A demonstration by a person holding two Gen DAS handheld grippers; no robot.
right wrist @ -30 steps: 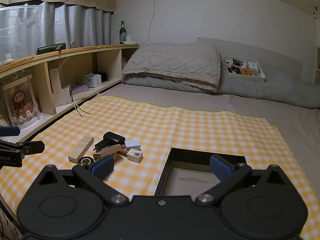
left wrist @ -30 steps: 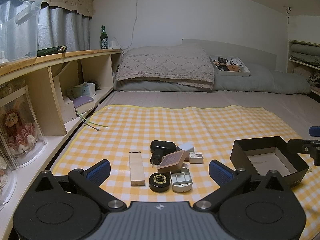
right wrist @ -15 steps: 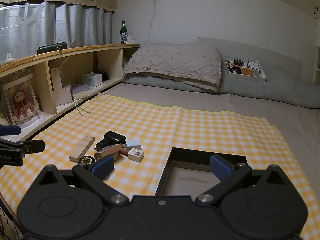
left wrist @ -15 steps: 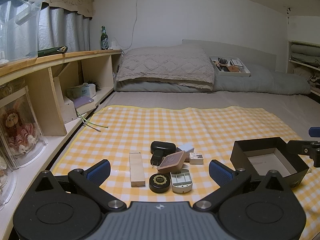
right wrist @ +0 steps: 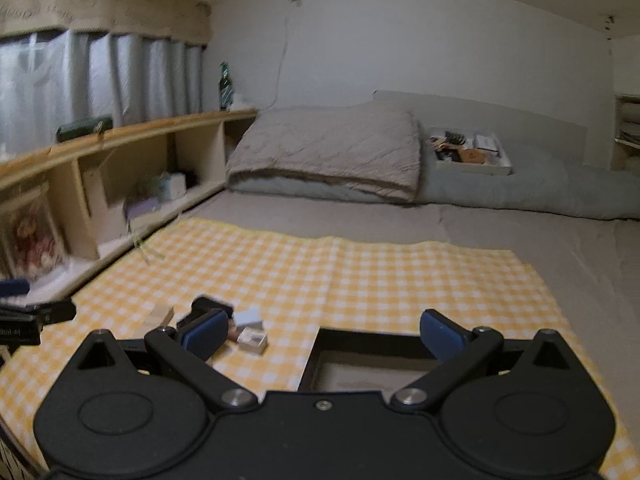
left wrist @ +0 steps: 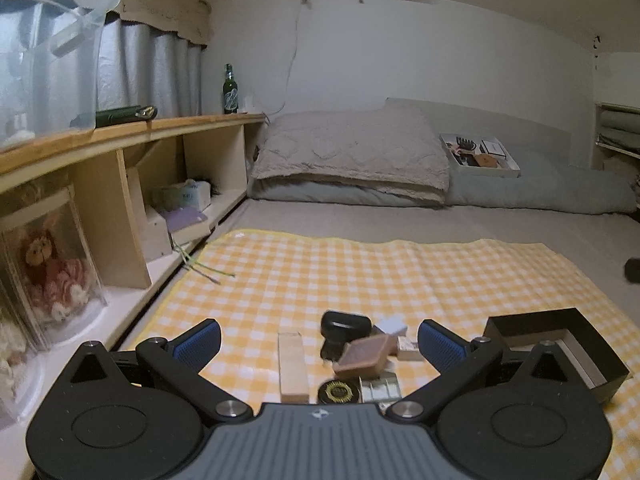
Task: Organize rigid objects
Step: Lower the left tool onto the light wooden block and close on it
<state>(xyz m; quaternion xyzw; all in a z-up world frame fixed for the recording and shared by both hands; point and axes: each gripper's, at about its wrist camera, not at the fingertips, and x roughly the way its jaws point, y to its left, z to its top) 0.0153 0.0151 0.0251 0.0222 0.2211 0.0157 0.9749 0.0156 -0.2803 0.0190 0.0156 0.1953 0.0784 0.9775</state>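
Note:
A small heap of rigid objects lies on the yellow checked cloth (left wrist: 360, 272): a wooden block (left wrist: 293, 366), a black charger (left wrist: 344, 326), a brown square case (left wrist: 366, 356), a round black tin (left wrist: 338, 391), a grey tray piece (left wrist: 380, 388) and a small white box (left wrist: 409, 348). My left gripper (left wrist: 319, 344) hovers open just over the heap, with nothing held. To its right stands an open black box (left wrist: 560, 344). In the right wrist view my right gripper (right wrist: 322, 334) is open above that black box (right wrist: 360, 356), with the heap (right wrist: 224, 324) to its left.
A wooden shelf unit (left wrist: 120, 208) runs along the left with a doll case, tissue box and green bottle (left wrist: 230, 90). Folded grey bedding (left wrist: 352, 160) and a white tray (left wrist: 480, 156) of items lie at the back. The left gripper's side (right wrist: 28, 316) shows in the right view.
Both grippers have lifted and moved forward a little; the views are blurred by motion. The right gripper has left the left wrist view. The objects have not moved.

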